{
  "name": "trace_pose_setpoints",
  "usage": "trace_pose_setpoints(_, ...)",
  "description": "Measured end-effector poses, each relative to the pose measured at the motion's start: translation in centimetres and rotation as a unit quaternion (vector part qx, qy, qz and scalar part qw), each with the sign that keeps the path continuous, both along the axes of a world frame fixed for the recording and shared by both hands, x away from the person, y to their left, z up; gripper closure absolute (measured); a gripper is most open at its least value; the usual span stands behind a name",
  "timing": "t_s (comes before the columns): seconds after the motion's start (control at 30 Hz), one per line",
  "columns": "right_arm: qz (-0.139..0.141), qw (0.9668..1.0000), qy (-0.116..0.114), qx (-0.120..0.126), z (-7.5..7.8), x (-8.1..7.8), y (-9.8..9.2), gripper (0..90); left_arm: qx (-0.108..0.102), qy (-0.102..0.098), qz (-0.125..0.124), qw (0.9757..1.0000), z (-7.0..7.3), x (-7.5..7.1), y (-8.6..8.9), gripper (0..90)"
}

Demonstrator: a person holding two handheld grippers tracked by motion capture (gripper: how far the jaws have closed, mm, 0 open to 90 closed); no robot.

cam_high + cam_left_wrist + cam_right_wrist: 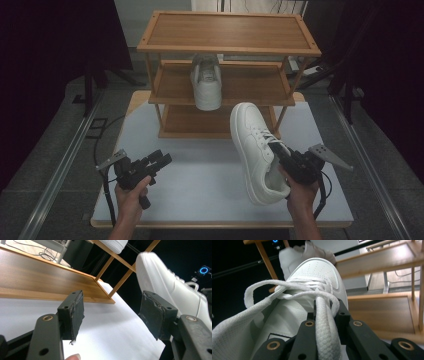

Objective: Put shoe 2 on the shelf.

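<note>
A white sneaker hangs tilted over the right half of the white table, toe toward the rack. My right gripper is shut on it near the laces at the shoe's opening. In the right gripper view the jaws close around the lacing and the sneaker's toe points ahead. A second white sneaker rests on the middle shelf of the wooden rack. My left gripper stays low at the table's left, open with nothing between its pads.
The three-shelf rack stands at the far edge of the table; its bottom shelf lies just ahead of the left gripper. Dark curtains and floor rails flank the table. Cables trail from both grippers.
</note>
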State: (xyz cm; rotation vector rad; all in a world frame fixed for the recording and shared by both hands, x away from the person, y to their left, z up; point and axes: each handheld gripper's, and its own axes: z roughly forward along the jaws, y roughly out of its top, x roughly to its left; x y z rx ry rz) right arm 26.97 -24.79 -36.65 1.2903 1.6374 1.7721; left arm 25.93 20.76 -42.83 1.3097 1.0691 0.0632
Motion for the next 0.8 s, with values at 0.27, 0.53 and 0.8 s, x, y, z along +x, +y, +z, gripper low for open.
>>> trace_pose_setpoints(0.27,-0.017,0.9998,-0.012,-0.006,3.4,1.8,0.6,83.3,0.000,0.001,-0.011,0.9999,-0.1,0.0,-0.3,35.2)
trace_pose_setpoints(0.53,-0.033,0.9993,-0.009,-0.013,6.2,4.6,1.4,83.1,-0.007,-0.004,-0.012,0.9999,0.1,-0.1,0.0,35.1)
trace_pose_setpoints(0.8,-0.045,0.9985,-0.012,-0.030,8.1,7.2,2.5,83.2,-0.018,-0.017,-0.020,0.9995,0.2,-0.2,-0.2,34.8)
